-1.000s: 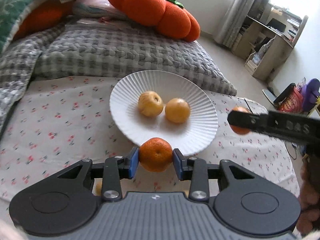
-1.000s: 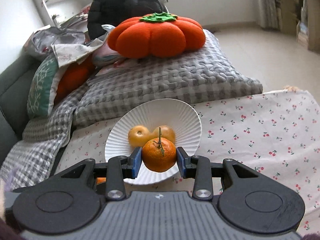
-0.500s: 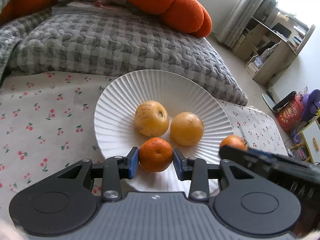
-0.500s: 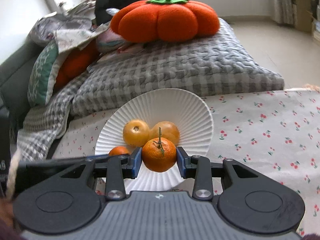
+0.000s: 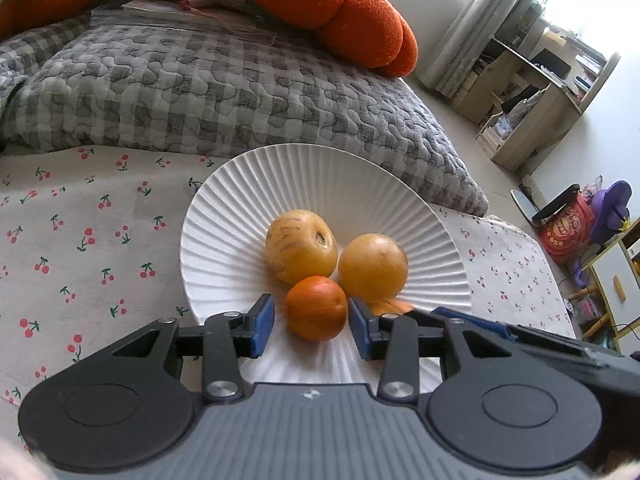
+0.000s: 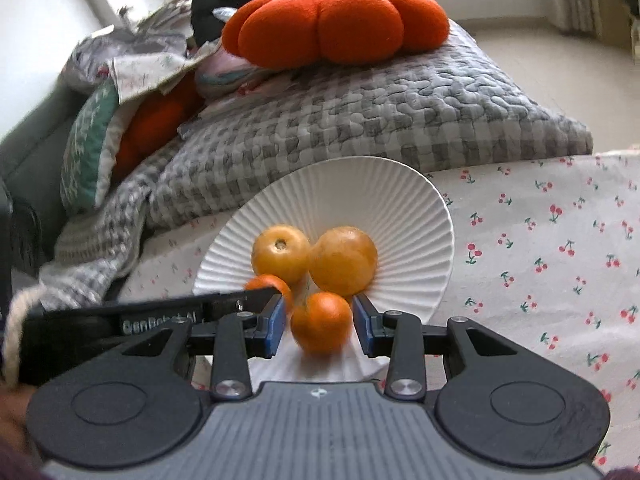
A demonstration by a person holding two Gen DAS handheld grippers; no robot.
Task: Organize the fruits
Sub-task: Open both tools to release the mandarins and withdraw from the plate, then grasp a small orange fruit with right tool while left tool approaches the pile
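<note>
Both claws (image 5: 311, 322) (image 6: 319, 324) slightly parted.

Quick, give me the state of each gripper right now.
Left gripper: jaws just opened, mandarin loose between them on the plate.
Right gripper: open, stemmed mandarin released between them.

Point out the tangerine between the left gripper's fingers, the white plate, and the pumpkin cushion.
tangerine (image 5: 315, 307), left wrist view, middle of its peel.
white plate (image 5: 320, 178), left wrist view, bare far rim.
pumpkin cushion (image 6: 340, 24), right wrist view, front orange lobe.
</note>
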